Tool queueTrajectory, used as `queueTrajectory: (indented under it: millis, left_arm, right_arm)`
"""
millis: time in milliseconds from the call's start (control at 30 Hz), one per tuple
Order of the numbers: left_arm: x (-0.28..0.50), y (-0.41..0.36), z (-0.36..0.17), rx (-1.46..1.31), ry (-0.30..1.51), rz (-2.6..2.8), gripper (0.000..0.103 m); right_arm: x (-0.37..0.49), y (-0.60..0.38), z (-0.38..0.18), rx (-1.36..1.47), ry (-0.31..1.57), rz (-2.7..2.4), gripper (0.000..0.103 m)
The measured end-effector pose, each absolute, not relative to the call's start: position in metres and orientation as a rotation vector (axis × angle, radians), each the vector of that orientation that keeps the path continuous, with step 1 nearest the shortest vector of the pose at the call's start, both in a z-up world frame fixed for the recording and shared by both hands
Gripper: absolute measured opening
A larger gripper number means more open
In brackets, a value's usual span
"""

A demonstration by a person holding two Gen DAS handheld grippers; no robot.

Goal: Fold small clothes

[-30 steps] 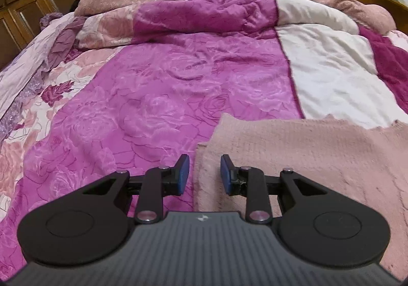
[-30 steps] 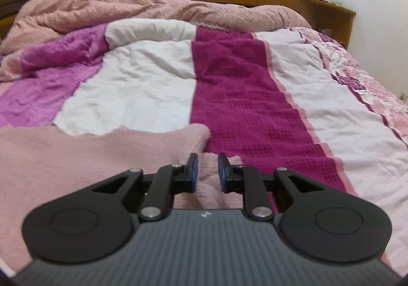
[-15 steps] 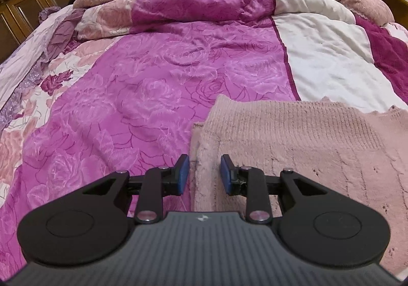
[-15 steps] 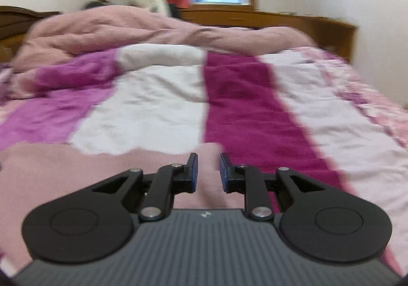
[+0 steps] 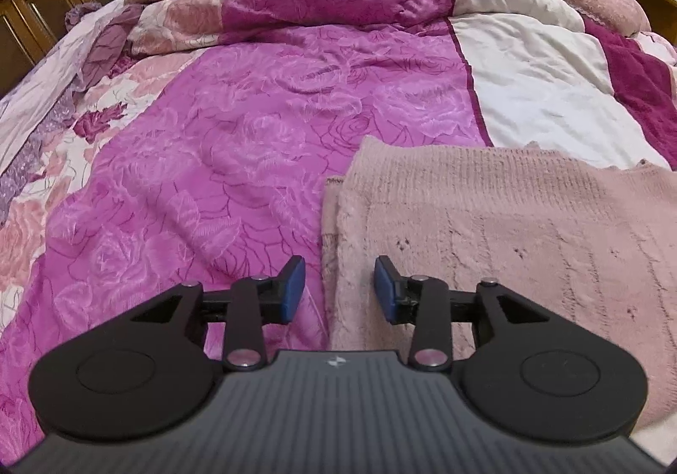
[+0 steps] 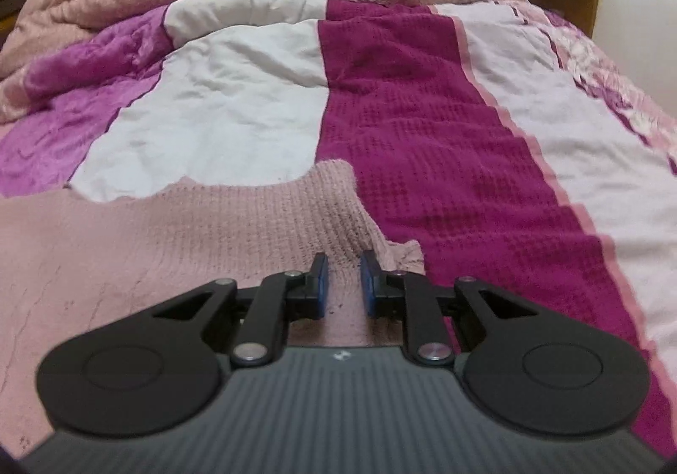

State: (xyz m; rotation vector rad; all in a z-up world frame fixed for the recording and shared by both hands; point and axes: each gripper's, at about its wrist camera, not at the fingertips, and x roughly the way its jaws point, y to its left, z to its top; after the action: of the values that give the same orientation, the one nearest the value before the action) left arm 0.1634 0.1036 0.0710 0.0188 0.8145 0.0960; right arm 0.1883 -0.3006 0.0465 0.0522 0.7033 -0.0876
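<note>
Your left gripper stands with jaws moderately apart, straddling the left side edge of the pink knitted sweater, nothing held. Your right gripper has jaws narrow but parted over the sweater near its right edge; whether they pinch knit, I cannot tell. The sweater lies flat on the bed quilt, running to 12 o'clock. Judged light, soft, stretchy, doubled at that edge. Take both layers deep.

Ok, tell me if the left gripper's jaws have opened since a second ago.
Yes. The left gripper now has a wider gap, and the pink sweater edge lies between the fingers, over the purple bedspread.
</note>
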Motion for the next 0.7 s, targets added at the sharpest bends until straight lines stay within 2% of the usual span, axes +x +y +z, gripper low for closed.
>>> queueTrajectory:
  millis: [167, 200, 233, 300, 467, 567, 600, 700]
  left_arm:
    - [0.146, 0.098, 0.082, 0.005, 0.839, 0.083, 0.044]
    - [0.143, 0.096, 0.084, 0.003, 0.841, 0.081, 0.044]
    - [0.138, 0.094, 0.087, 0.002, 0.844, 0.078, 0.044]
    - [0.129, 0.09, 0.092, 0.002, 0.855, 0.071, 0.045]
    - [0.106, 0.077, 0.104, -0.011, 0.863, 0.07, 0.069]
    - [0.092, 0.069, 0.106, -0.03, 0.868, 0.065, 0.074]
    - [0.088, 0.065, 0.106, -0.035, 0.876, 0.06, 0.074]
    - [0.08, 0.058, 0.101, -0.059, 0.899, 0.056, 0.075]
  right_arm:
    - [0.169, -0.298, 0.065, 0.093, 0.709, -0.044, 0.021]
    - [0.162, -0.296, 0.07, 0.09, 0.704, -0.038, 0.029]
    - [0.155, -0.295, 0.074, 0.086, 0.695, -0.038, 0.042]
    - [0.139, -0.294, 0.083, 0.087, 0.658, -0.043, 0.055]
    - [0.103, -0.296, 0.093, 0.123, 0.622, -0.032, 0.056]
    - [0.087, -0.3, 0.09, 0.152, 0.614, -0.067, 0.059]
    - [0.083, -0.302, 0.088, 0.156, 0.608, -0.093, 0.064]
    - [0.075, -0.308, 0.078, 0.166, 0.609, -0.172, 0.066]
